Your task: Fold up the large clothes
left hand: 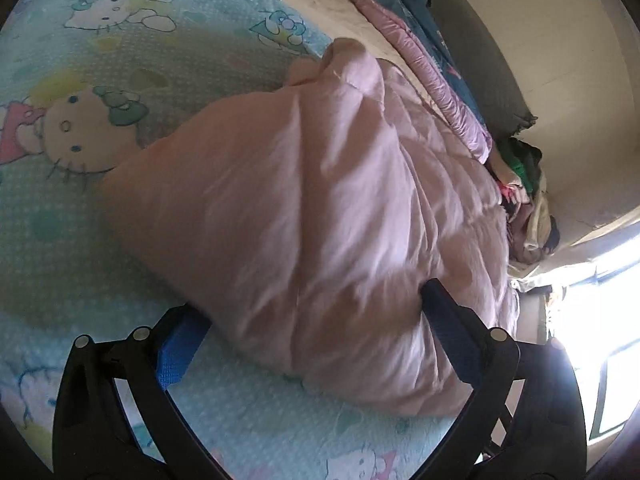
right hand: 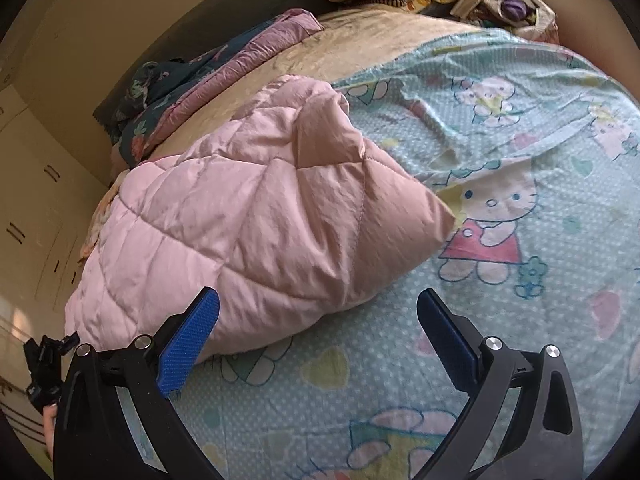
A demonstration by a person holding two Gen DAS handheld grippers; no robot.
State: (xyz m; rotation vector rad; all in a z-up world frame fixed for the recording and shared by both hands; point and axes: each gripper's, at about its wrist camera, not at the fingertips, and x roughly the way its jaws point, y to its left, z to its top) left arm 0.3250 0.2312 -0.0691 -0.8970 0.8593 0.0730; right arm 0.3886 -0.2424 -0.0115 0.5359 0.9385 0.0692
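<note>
Both claws spread wide, gripping nothing. Left gripper (left hand: 316,320) nearer, straddling the near edge of pink quilted garment (left hand: 304,208) on cartoon bedsheet (left hand: 60,208). Right gripper (right hand: 318,328) just beside its corner, long axis running away up-left

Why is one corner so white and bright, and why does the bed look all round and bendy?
Left wrist view: the window is blown out by daylight, so that corner glares white, and the pink quilted comforter looks a little soft and blurred. Right wrist view: even light, the comforter's stitching is sharp. Both views: the fisheye lens bends the cartoon-cat bedsheet into a dome with dark corners.
</note>
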